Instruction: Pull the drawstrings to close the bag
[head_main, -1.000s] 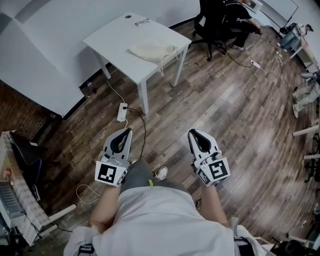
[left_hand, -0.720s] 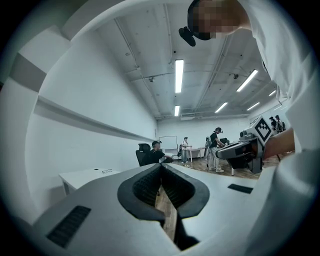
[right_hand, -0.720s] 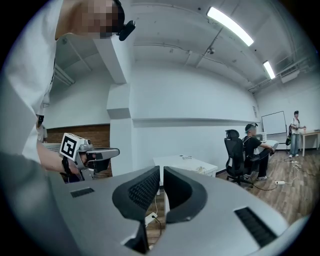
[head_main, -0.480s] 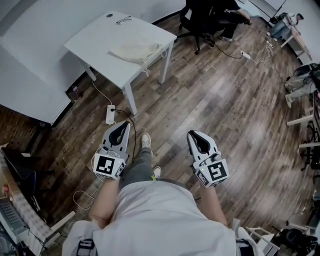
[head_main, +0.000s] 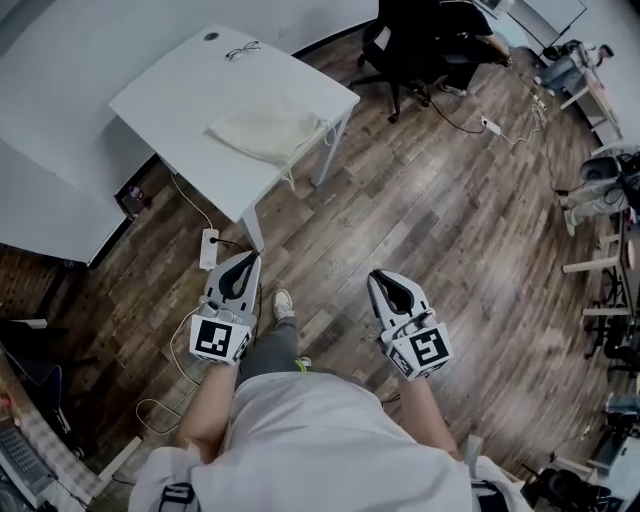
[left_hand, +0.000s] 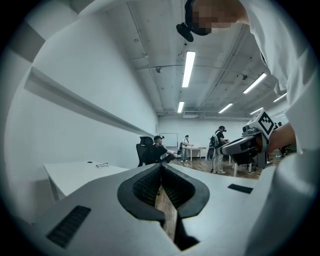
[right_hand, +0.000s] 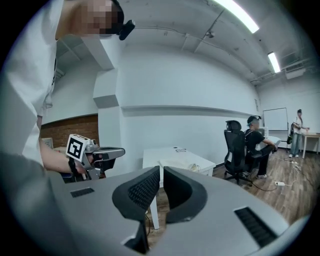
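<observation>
A wide floor (head_main: 430, 220) of dark wood planks fills most of the room, with a white wall (head_main: 45, 60) along its far left side. A person in a white shirt (head_main: 320, 440) stands on the floor, one shoe (head_main: 283, 303) set forward, holding a tool in each hand at about waist height.

A white table (head_main: 180, 100) stands against the wall, well ahead of the person and off to their left. Beyond its far corner, someone sits in a black chair (head_main: 385, 50).

The bag (head_main: 264, 130), pale cream cloth, lies flat on the table near the right-hand edge. Nothing touches it; both tools are well apart from it, out over the bare floor.

The left tool (head_main: 240, 262) points level toward the table. Its jaws are together, with nothing between them. In the left gripper view, the dark ribbed pads (left_hand: 145, 186) meet at the tip.

The right tool (head_main: 385, 283) tips slightly downward beside it, a body's width away. Its jaws are all but together, only a thin slit showing between the tips, and they hold nothing.

A white power strip (head_main: 209, 248) lies on the floor by the nearest table leg, with cables trailing from it.

The drawstrings (head_main: 328, 128) loop loosely off the bag's right end, over the table's edge.

A pair of glasses (head_main: 241, 48) rests at the table's far corner.
</observation>
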